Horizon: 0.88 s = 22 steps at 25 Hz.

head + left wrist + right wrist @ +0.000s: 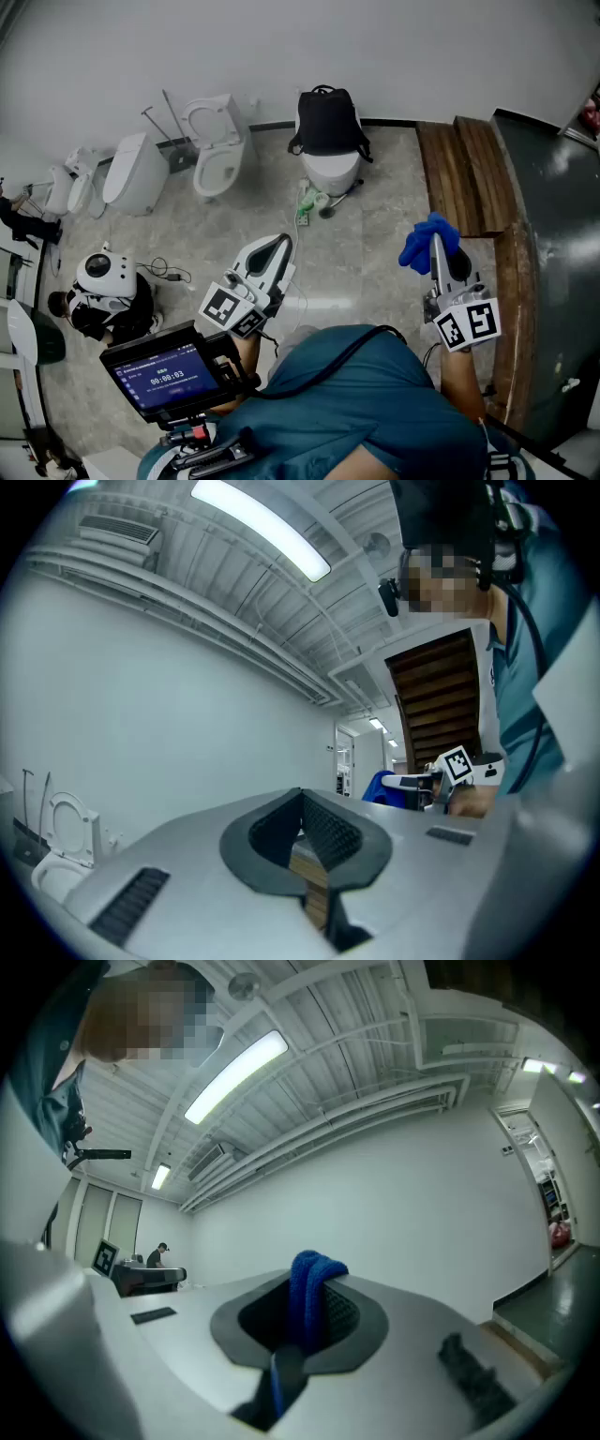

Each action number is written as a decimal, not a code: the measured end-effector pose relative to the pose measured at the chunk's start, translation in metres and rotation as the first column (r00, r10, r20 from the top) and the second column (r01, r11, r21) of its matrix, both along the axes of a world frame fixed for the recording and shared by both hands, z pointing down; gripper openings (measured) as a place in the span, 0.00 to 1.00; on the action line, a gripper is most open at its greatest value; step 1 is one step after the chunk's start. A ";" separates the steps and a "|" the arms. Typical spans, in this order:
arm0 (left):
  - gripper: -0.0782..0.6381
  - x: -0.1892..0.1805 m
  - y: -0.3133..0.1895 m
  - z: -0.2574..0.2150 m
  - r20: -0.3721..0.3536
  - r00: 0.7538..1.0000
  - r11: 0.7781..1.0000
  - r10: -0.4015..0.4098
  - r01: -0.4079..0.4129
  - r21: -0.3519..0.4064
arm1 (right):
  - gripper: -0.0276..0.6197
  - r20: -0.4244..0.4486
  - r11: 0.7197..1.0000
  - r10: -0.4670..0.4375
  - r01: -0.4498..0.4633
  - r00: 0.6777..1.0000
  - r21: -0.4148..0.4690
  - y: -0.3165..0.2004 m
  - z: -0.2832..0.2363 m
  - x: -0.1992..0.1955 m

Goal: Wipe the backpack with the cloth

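Note:
A black backpack sits upright on a white toilet-like base against the far wall in the head view. My right gripper is raised at the right, far from the backpack, and shut on a bunched blue cloth. The right gripper view shows the cloth pinched between the jaws of the right gripper, which points up toward the wall and ceiling. My left gripper is held at centre left. Its pads meet with nothing between them in the left gripper view. The backpack is not seen in either gripper view.
White toilets and a tank stand at the back left. Wooden steps and a dark platform run along the right. A green and white item lies on the floor below the backpack. A white device is at left.

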State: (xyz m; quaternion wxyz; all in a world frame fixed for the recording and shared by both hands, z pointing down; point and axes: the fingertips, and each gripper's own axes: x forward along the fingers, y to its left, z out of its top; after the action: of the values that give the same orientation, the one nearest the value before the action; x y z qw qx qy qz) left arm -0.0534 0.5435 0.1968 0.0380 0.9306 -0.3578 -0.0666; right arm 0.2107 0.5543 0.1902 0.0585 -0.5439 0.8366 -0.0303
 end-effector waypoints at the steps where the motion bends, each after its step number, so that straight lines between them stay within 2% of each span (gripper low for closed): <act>1: 0.11 0.000 -0.002 0.000 -0.011 1.000 1.000 -0.001 0.001 -0.003 | 0.08 -0.003 1.000 -0.001 0.001 1.000 0.005 -0.002 -0.001 0.001; 12: 0.11 0.024 -0.019 -0.004 0.013 0.999 0.999 0.038 -0.038 -0.017 | 0.08 -0.001 1.000 -0.008 0.008 1.000 0.028 -0.028 -0.004 0.010; 18: 0.11 0.041 -0.131 0.036 0.016 0.999 0.998 0.049 -0.048 -0.046 | 0.08 -0.014 1.000 0.004 -0.004 1.000 0.014 -0.136 0.023 0.023; 22: 0.11 0.045 -0.195 0.039 0.014 0.997 0.997 0.069 -0.069 -0.017 | 0.08 -0.041 1.000 0.006 -0.005 0.999 0.012 -0.197 0.025 0.018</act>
State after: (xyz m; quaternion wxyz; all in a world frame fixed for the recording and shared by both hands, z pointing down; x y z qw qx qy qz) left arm -0.0085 0.3480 0.2357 0.0451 0.9426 -0.3262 -0.0554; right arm 0.2286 0.3569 0.2155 0.0448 -0.5464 0.8362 -0.0138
